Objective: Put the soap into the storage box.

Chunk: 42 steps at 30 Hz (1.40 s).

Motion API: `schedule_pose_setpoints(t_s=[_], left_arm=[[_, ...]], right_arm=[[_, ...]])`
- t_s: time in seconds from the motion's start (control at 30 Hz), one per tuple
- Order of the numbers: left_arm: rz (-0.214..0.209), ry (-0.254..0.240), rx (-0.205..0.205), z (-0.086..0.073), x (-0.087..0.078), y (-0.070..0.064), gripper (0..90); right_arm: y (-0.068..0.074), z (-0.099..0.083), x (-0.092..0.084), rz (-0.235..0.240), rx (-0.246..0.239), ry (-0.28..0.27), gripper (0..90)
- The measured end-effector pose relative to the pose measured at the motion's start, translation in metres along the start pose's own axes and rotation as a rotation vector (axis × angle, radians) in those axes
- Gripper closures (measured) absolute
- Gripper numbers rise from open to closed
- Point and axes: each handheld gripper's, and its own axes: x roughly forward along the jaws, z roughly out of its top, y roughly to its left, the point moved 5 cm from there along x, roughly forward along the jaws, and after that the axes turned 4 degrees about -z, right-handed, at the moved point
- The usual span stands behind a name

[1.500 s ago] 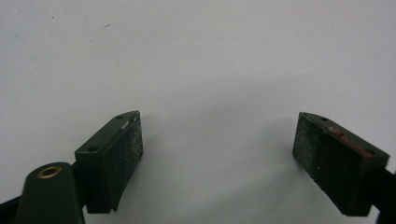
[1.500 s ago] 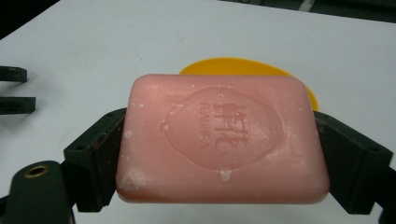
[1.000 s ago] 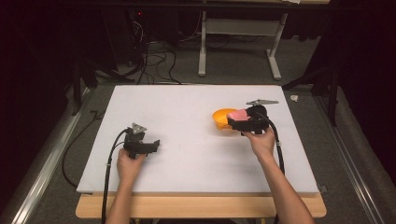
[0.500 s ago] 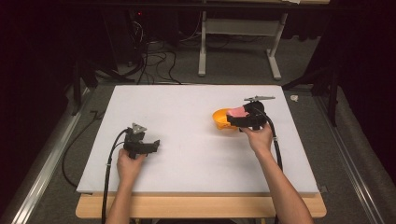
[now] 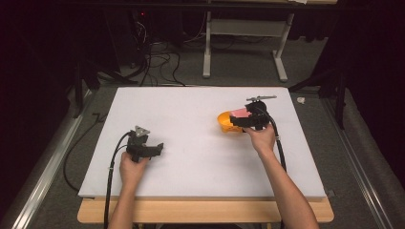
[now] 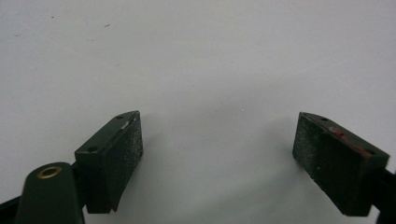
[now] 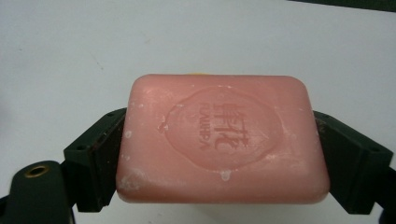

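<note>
A white tabletop [image 5: 191,124] carries an orange bowl [image 5: 223,123] toward its right side. Just above the bowl's right rim, the right claw [image 5: 237,120] clamps a pink soap bar [image 7: 222,137] by its two short ends, stamped face toward the camera, long axis running from pad to pad. Whether the bowl holds anything cannot be told. Well left of the bowl, the left claw [image 6: 217,154] rests with jaws spread over bare tabletop.

Black left gripper [image 5: 155,149], grey three-cornered plate, black cable, bare forearms
</note>
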Motion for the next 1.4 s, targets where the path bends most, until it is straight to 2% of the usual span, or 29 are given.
schedule_pose_setpoints(t_s=[0.37,1.13,1.4], left_arm=[[-0.002,0.003,0.001,0.0,0.0,0.0,16.6],[-0.002,0.003,0.001,0.0,0.0,0.0,16.6],[-0.002,0.003,0.001,0.0,0.0,0.0,16.6]], right_arm=[[-0.001,0.0,0.016,-0.011,0.017,0.047,13.8],[0.003,0.002,0.035,-0.024,0.03,0.12,13.8],[0.0,0.001,0.04,-0.021,0.055,0.136,13.8]])
